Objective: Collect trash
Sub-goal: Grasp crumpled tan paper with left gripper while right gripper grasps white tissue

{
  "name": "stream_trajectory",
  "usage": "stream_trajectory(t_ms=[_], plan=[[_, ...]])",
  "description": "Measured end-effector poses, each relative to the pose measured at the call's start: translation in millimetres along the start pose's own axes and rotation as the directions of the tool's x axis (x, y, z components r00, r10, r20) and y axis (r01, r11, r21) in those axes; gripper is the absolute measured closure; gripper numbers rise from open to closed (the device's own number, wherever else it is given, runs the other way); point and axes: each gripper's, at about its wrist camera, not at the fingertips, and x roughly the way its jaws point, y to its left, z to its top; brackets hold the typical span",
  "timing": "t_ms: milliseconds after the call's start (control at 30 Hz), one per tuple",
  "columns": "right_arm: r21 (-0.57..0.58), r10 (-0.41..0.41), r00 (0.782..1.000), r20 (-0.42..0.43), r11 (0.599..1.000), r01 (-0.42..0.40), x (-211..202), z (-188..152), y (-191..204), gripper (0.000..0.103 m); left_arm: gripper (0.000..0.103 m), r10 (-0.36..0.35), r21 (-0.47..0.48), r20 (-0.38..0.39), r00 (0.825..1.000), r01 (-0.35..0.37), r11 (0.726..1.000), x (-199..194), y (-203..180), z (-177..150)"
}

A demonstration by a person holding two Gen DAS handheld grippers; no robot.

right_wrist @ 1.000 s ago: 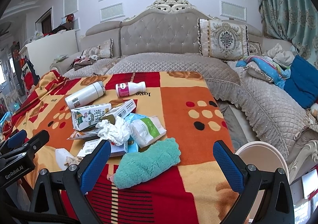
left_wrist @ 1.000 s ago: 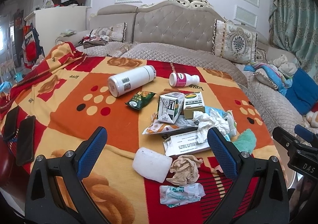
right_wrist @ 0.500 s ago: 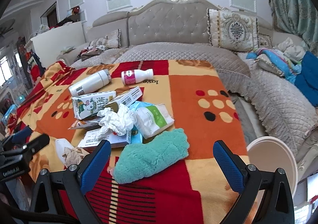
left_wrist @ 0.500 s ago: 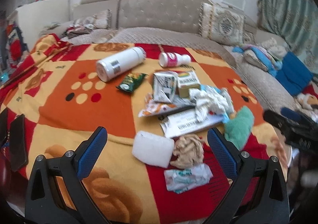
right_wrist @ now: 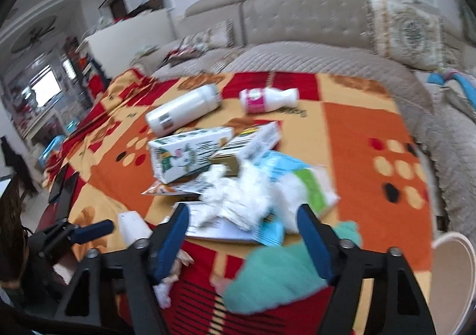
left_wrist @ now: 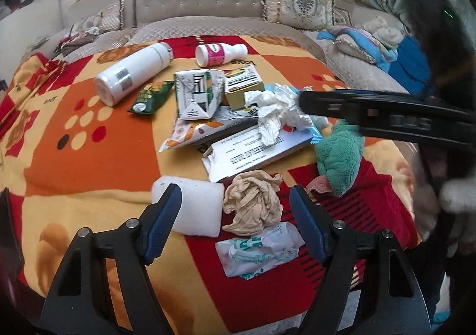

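Note:
Trash lies heaped on a red and orange blanket (left_wrist: pixel 89 156). My left gripper (left_wrist: pixel 235 216) hangs low over its near edge, jaws closing, pads touching nothing. Between its fingers lie a crumpled beige paper (left_wrist: pixel 253 204) and part of a white foam block (left_wrist: pixel 190 207), with a plastic wrapper (left_wrist: pixel 258 248) just below. My right gripper (right_wrist: pixel 242 233) points down at a crumpled white tissue (right_wrist: pixel 235 201), jaws closing and clear of it. In the left wrist view its black body (left_wrist: pixel 372 114) reaches in from the right beside the tissue (left_wrist: pixel 276 109).
Further back lie a white bottle (left_wrist: pixel 134 73), a pink-labelled bottle (left_wrist: pixel 220 53), a milk carton (left_wrist: pixel 197 94), a green snack packet (left_wrist: pixel 150 97), a small box (left_wrist: pixel 242 83) and a flat white box (left_wrist: pixel 258 150). A teal towel (left_wrist: pixel 339 156) lies right; a white bin (right_wrist: pixel 455 269) stands off the bed.
Both grippers tipped downward and came closer to the pile, and both pairs of jaws narrowed. The right gripper swung left over the tissue and now crosses the left wrist view.

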Motion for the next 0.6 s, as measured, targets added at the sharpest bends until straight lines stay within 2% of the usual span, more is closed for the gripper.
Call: stream_trajectory(t_ms=[33,67,100,167,200,233,300,367,600], plan=[[-0.013,-0.003,1.0,-0.013,1.0,0.003,6.8,2.2,2.5,0.038,0.029,-0.002,0.009,-0.004,1.0,0.002,1.0,2.6,-1.1,0.9],[-0.028,-0.014,1.0,-0.027,1.0,0.014,15.0,4.7,5.1,0.038,0.035,0.0,0.018,-0.011,1.0,0.0,1.0,6.4,-2.0,2.1],[-0.037,-0.021,0.999,-0.044,0.999,0.019,22.6,6.5,7.0,0.039,0.046,0.005,0.024,-0.021,1.0,-0.004,1.0,10.8,-2.2,2.7],[-0.039,-0.004,0.996,-0.086,0.999,0.001,39.5,8.2,7.1,0.054,0.059,0.011,0.026,-0.046,0.999,-0.01,1.0,20.3,-0.2,5.2],[-0.031,0.003,0.995,-0.103,1.0,-0.006,45.7,8.3,5.1,0.064,0.066,0.016,0.027,-0.047,0.999,-0.014,1.0,23.0,1.1,6.3],[-0.021,0.006,0.994,-0.112,1.0,-0.009,49.4,8.3,2.4,0.068,0.069,0.016,0.028,-0.049,0.999,-0.015,0.999,24.7,2.5,7.5],[0.0,0.012,0.994,-0.104,1.0,-0.012,48.7,8.4,-4.6,0.075,0.086,-0.025,0.017,-0.062,0.998,0.026,1.0,26.5,6.6,11.7],[0.021,0.034,0.996,-0.084,0.999,-0.032,41.0,9.1,-8.4,0.079,0.089,-0.08,-0.016,-0.077,0.994,0.079,0.997,25.7,13.1,17.5],[0.041,0.086,0.996,0.038,0.995,-0.087,-13.1,9.1,-15.6,0.082,0.092,-0.093,-0.041,-0.04,0.995,0.091,0.995,8.0,12.2,35.9]])
